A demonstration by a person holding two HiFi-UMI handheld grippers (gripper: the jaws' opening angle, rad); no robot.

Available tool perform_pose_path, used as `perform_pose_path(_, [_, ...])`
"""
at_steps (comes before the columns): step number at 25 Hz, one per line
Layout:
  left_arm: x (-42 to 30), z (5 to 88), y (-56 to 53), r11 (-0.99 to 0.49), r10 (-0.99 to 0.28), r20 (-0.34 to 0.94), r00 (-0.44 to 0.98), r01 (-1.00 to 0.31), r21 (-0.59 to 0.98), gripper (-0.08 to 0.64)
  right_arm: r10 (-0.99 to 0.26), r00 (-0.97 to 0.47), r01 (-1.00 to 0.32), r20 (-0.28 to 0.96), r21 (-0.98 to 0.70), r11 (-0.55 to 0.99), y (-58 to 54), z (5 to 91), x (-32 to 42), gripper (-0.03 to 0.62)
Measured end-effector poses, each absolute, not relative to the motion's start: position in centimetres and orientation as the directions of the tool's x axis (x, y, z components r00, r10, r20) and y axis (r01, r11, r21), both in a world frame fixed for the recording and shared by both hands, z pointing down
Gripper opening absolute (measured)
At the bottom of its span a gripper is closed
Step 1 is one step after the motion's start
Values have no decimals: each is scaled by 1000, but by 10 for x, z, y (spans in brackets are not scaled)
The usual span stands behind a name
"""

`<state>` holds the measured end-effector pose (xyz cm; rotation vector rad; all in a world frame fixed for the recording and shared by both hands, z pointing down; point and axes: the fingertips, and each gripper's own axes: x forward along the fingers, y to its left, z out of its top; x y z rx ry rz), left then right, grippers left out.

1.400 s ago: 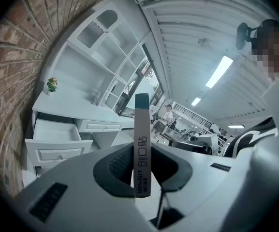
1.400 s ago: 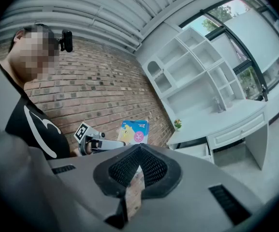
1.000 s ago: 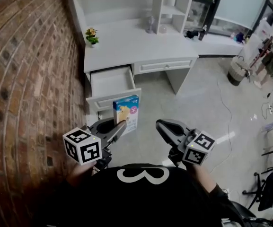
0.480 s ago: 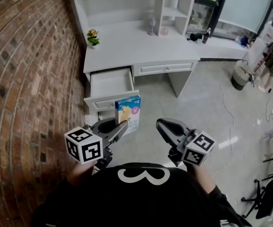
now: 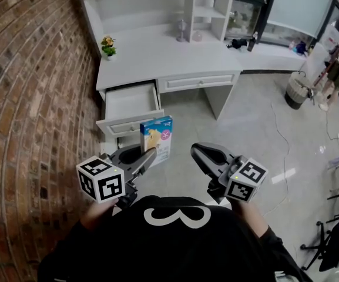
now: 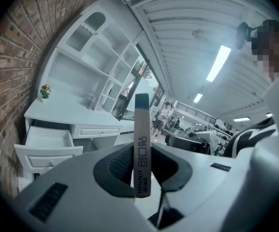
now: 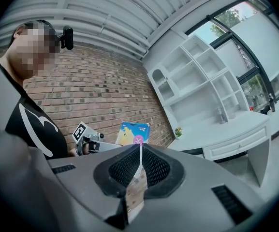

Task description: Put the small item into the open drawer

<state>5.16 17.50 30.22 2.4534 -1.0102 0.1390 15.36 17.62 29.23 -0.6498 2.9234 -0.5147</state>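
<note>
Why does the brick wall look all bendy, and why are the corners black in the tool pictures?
Head view: the wide lens bows the brick wall into a curve. Left gripper view and right gripper view: the fisheye picture is round, so the corners stay black. Left gripper view: the ceiling lamp glares white.

Glossy cardboard box (image 5: 156,138), matt painted desk (image 5: 157,57), rough brick wall (image 5: 34,98).

The person wears a black shirt (image 5: 175,251) with a white curved mark (image 5: 177,216). The left claw (image 5: 151,154) and right claw (image 5: 196,150) are grey, with black-and-white marker cubes (image 5: 101,179).
</note>
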Motion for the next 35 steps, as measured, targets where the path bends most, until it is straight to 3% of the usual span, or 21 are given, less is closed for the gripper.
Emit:
perform_pose_path(18, [51,329,96,-623,-580,308,754,-654,429,75,-488,-872,-451,29,-432,781,104,326,160,1])
perform_pose_path(35, [-31,361,-79,-572,-546,387,743,-668,476,75,-494,-864,-470,94,-501,727,-72,339,80,2])
